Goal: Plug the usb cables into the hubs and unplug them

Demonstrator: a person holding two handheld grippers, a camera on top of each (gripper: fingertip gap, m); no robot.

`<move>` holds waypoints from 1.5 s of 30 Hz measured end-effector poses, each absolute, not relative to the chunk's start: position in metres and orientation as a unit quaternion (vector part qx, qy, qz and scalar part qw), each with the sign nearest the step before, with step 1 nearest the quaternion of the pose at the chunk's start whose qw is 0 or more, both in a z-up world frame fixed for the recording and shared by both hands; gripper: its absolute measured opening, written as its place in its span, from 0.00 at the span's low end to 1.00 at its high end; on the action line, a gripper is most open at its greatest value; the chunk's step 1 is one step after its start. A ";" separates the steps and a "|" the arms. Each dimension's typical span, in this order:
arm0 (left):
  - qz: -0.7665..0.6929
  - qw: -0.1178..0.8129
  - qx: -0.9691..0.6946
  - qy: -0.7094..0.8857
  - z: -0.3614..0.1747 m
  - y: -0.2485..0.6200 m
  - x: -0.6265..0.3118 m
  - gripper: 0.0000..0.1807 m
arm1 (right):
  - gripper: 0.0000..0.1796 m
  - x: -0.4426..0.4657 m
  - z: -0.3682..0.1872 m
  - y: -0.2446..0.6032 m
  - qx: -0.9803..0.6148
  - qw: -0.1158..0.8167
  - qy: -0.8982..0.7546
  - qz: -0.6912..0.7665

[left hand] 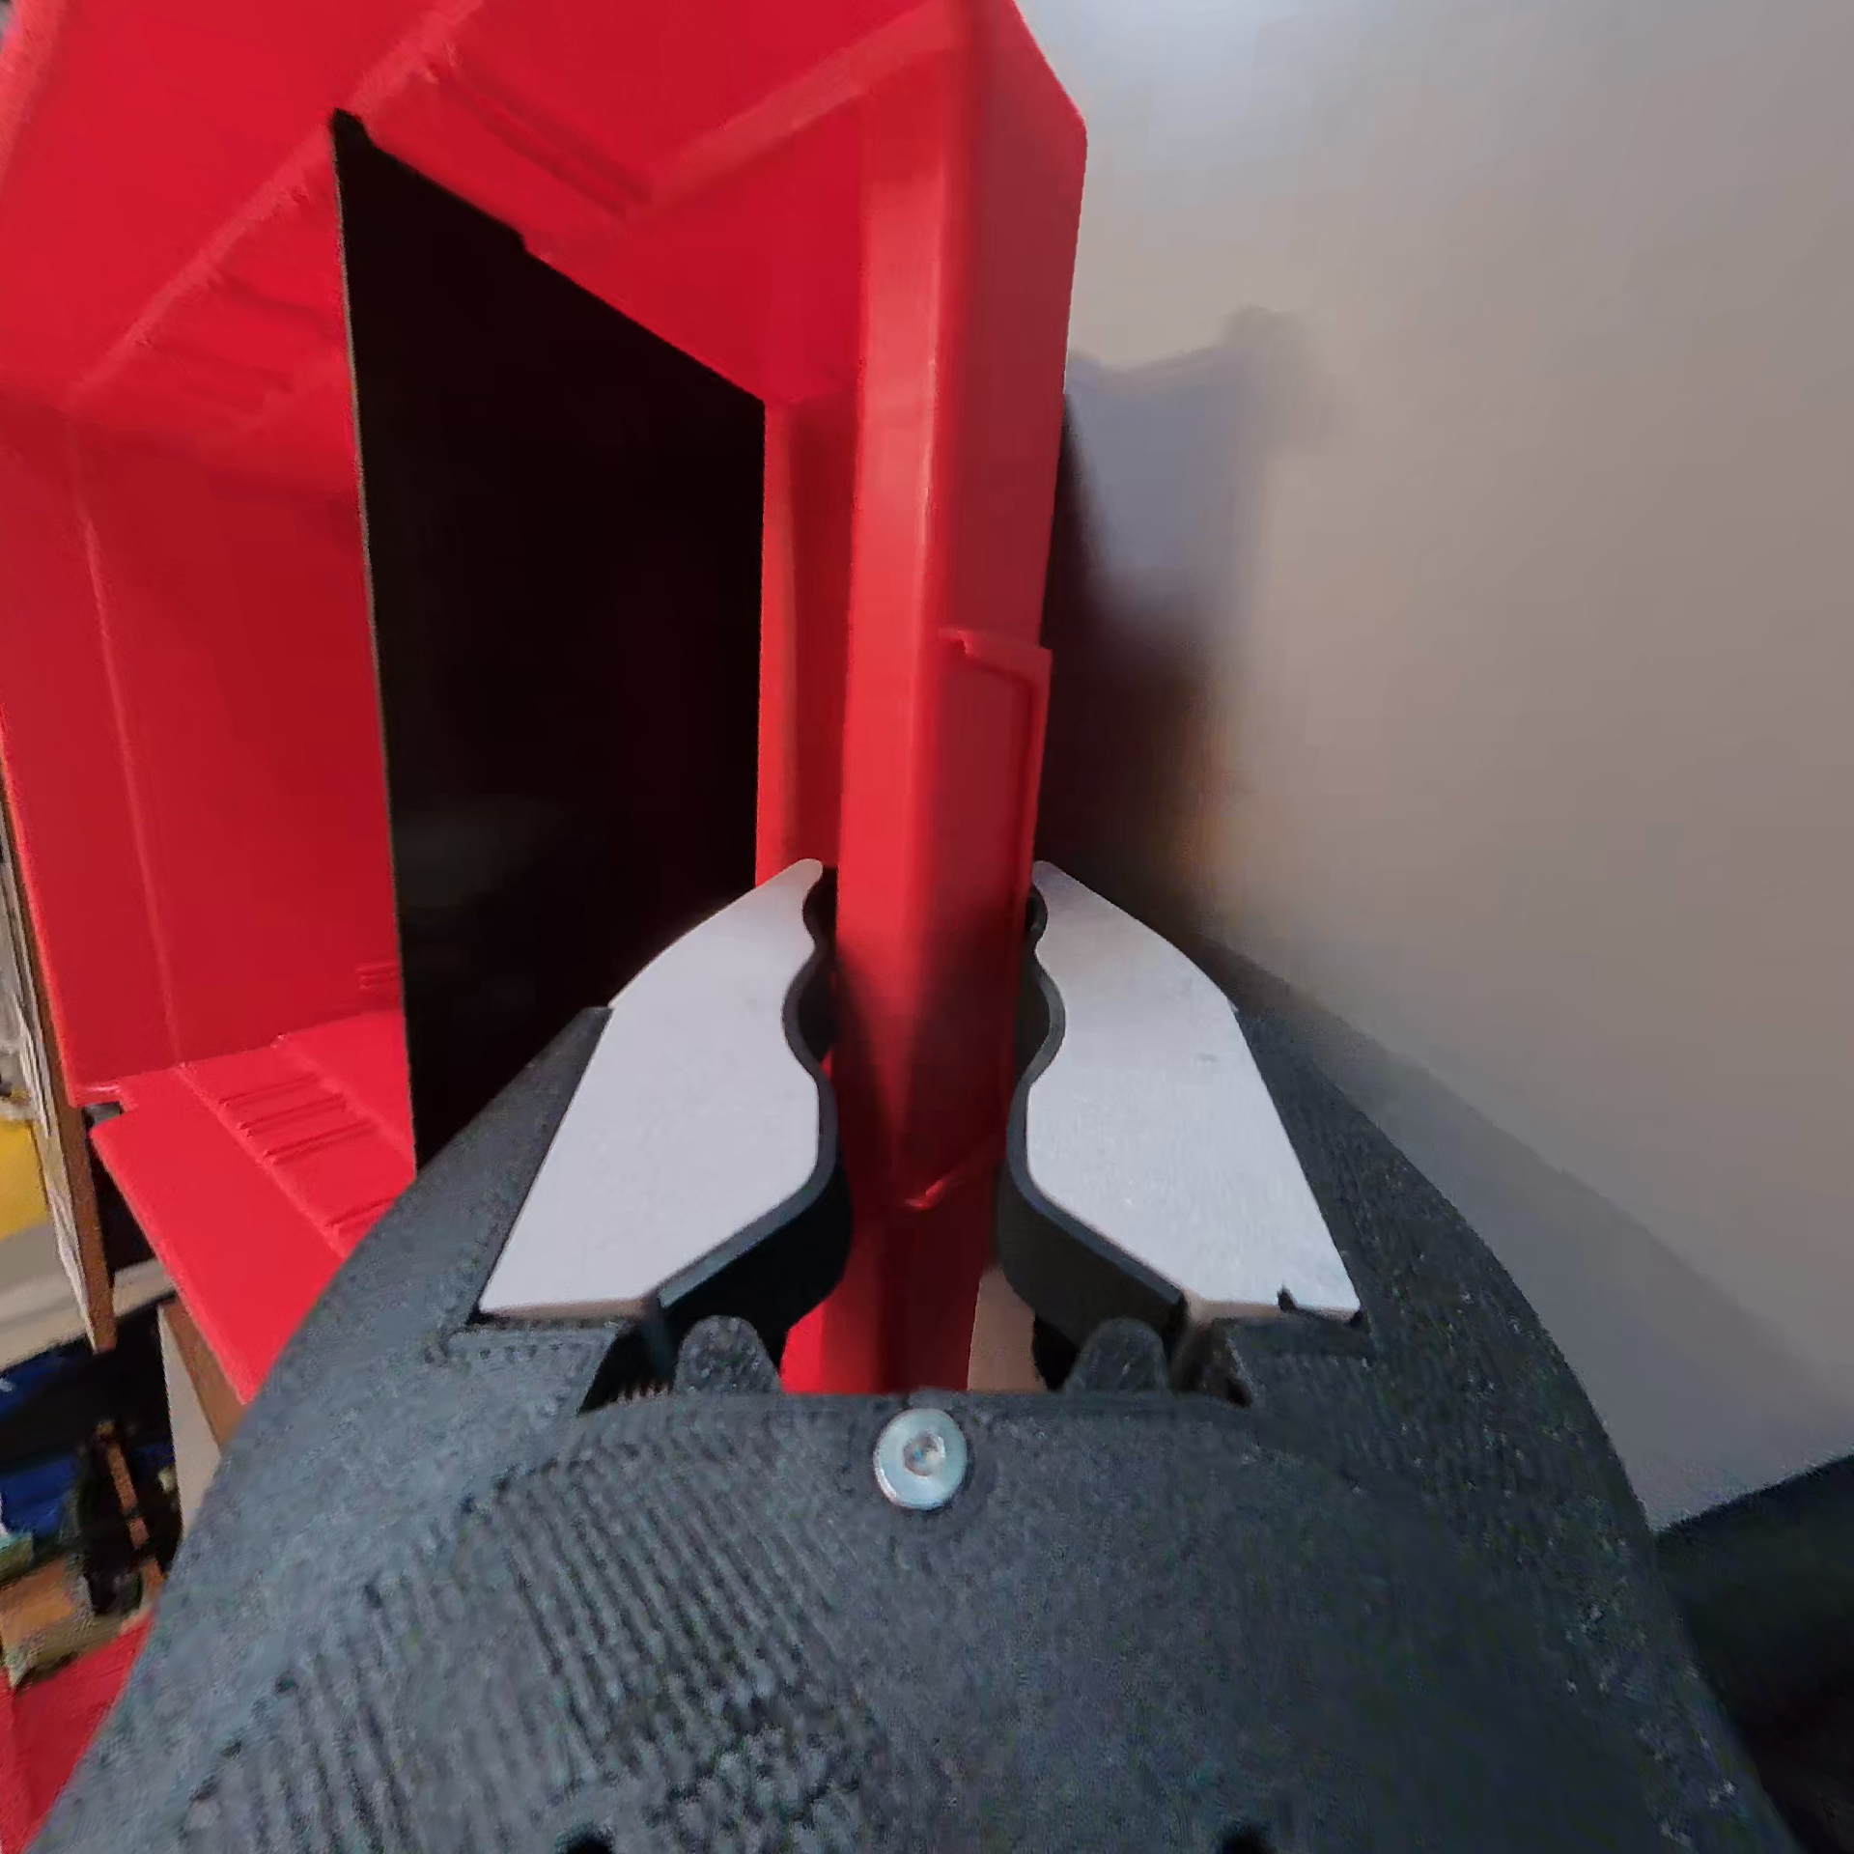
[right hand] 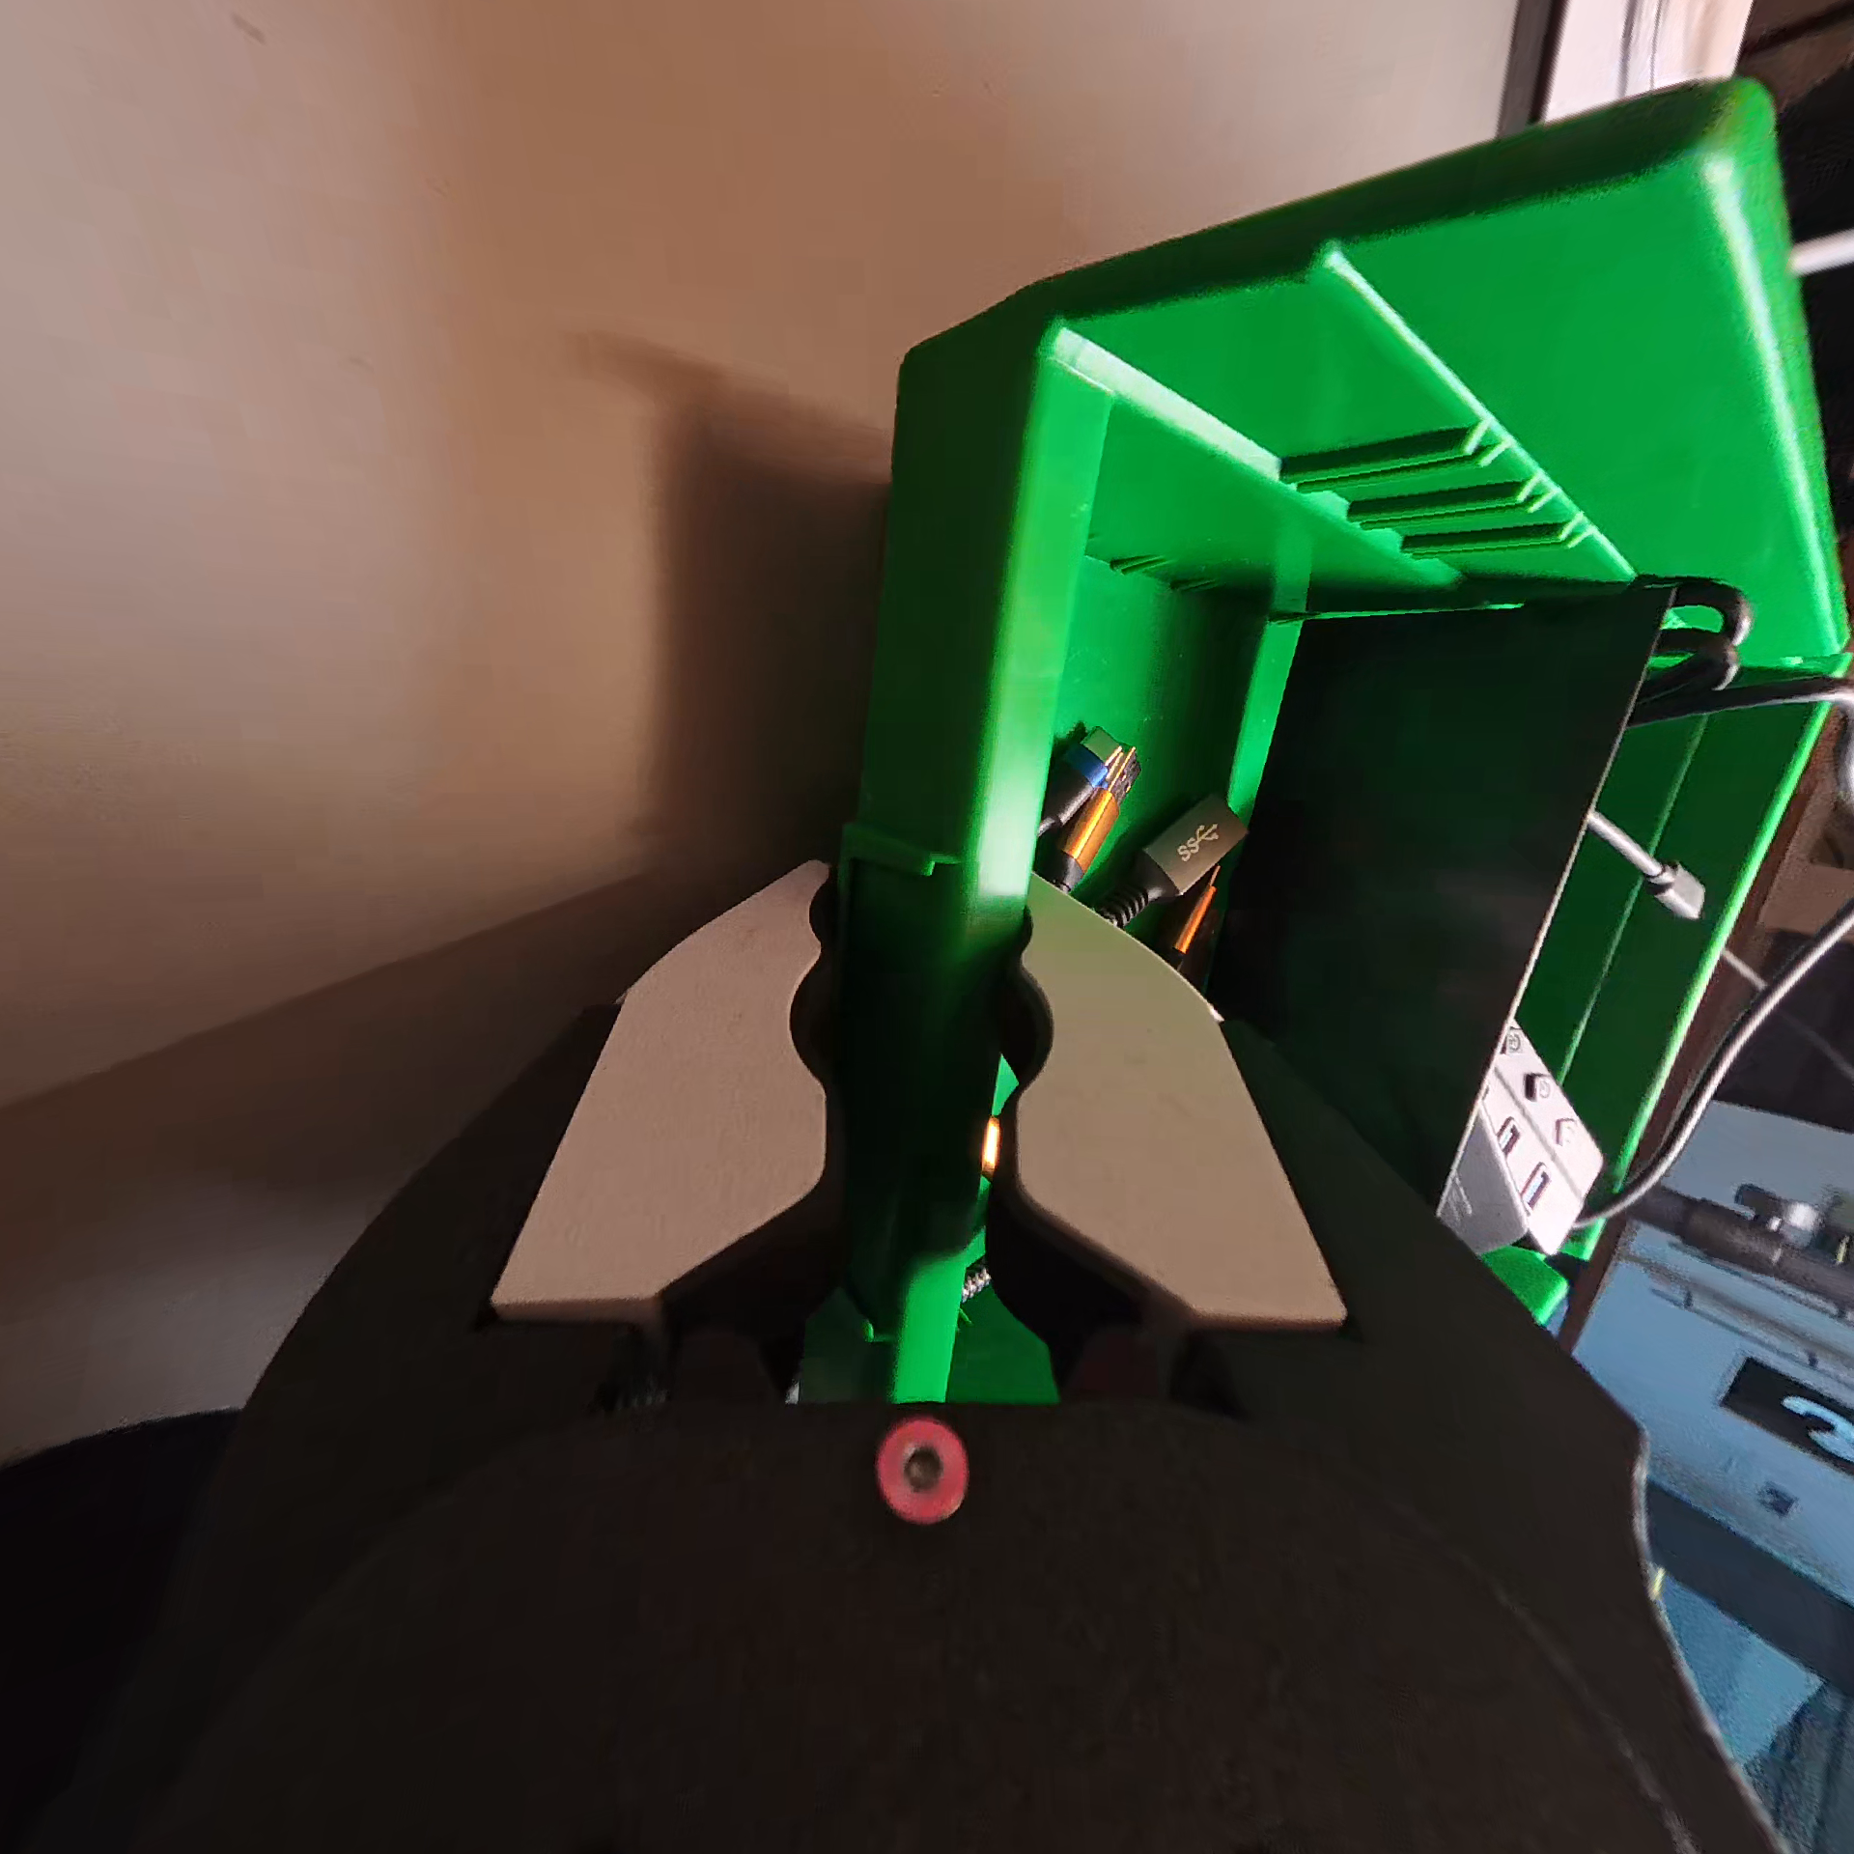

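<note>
STAGE: setup, nothing plugged | LEFT: your left tongs (left hand: 928, 893) clamp red bin (left hand: 903, 602) wall | RIGHT: right tongs (right hand: 928, 893) clamp green bin (right hand: 943, 702) wall | CABLES: usb cables (right hand: 1189, 843) loose inside green bin | HUB: grey hub (right hand: 1515, 1154) beside its black divider (right hand: 1405, 823) | LEFT TO DO: all plugging, unplugging.

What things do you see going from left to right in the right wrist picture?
Beige wall → green bin wall pinched by the right gripper → orange and grey USB plugs → black divider → grey hub
</note>
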State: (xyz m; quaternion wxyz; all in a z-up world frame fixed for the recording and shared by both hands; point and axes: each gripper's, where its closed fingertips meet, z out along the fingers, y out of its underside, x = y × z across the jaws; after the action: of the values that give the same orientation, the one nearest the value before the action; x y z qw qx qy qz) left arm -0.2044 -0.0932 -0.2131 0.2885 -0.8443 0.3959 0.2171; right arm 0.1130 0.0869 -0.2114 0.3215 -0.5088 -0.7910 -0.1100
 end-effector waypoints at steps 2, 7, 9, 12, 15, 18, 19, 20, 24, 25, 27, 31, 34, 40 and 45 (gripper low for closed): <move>0.209 0.297 -0.833 0.418 -0.213 -0.086 -0.186 0.18 | 0.16 0.109 -0.211 0.072 -0.495 0.323 -0.800 -0.107; 0.184 0.317 -0.805 0.466 -0.212 -0.065 -0.147 0.19 | 0.16 0.100 -0.211 0.034 -0.469 0.331 -0.815 -0.083; 0.177 0.325 -0.792 0.485 -0.212 -0.056 -0.137 0.19 | 0.16 0.096 -0.211 0.019 -0.458 0.337 -0.819 -0.074; 0.163 0.343 -0.777 0.503 -0.212 -0.040 -0.127 0.19 | 0.16 0.093 -0.210 -0.002 -0.443 0.342 -0.826 -0.066; 0.149 0.359 -0.784 0.484 -0.212 -0.027 -0.125 0.21 | 0.16 0.092 -0.210 -0.022 -0.435 0.349 -0.828 -0.062; 0.158 0.380 -0.802 0.432 -0.208 -0.023 -0.128 0.29 | 0.18 0.089 -0.204 -0.053 -0.458 0.364 -0.811 -0.005; 0.168 0.388 -0.802 0.422 -0.205 -0.025 -0.127 0.31 | 0.18 0.086 -0.195 -0.066 -0.470 0.378 -0.797 0.036; 0.169 0.402 -0.800 0.412 -0.201 -0.029 -0.124 0.33 | 0.18 0.084 -0.183 -0.080 -0.481 0.394 -0.778 0.087; 0.095 0.465 -0.804 0.359 -0.174 -0.058 -0.097 0.29 | 0.18 0.099 -0.131 -0.091 -0.552 0.476 -0.646 0.227; 0.049 0.480 -0.808 0.337 -0.169 -0.067 -0.087 0.29 | 0.19 0.109 -0.121 -0.082 -0.573 0.502 -0.604 0.235; -0.060 0.498 -0.815 0.290 -0.160 -0.088 -0.065 0.28 | 0.20 0.139 -0.105 -0.056 -0.616 0.553 -0.506 0.241; -0.201 0.507 -0.811 0.211 -0.148 -0.120 -0.030 0.26 | 0.24 0.210 -0.099 -0.007 -0.690 0.606 -0.321 0.234; -0.228 0.524 -0.803 0.170 -0.139 -0.127 -0.014 0.27 | 0.29 0.226 -0.121 0.005 -0.730 0.569 -0.287 0.245; -0.232 0.585 -0.772 0.087 -0.124 -0.114 0.014 0.29 | 0.28 0.214 -0.142 0.006 -0.754 0.536 -0.307 0.224; -0.181 0.594 -0.781 0.072 -0.131 -0.080 0.032 0.30 | 0.26 0.187 -0.155 0.005 -0.777 0.491 -0.306 0.247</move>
State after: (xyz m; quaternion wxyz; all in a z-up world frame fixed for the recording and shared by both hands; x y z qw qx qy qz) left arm 0.0317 -0.0799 -0.1311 0.5938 -0.7806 0.0722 -0.1811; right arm 0.1869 0.0052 -0.1546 0.4915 -0.7773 -0.3056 0.2467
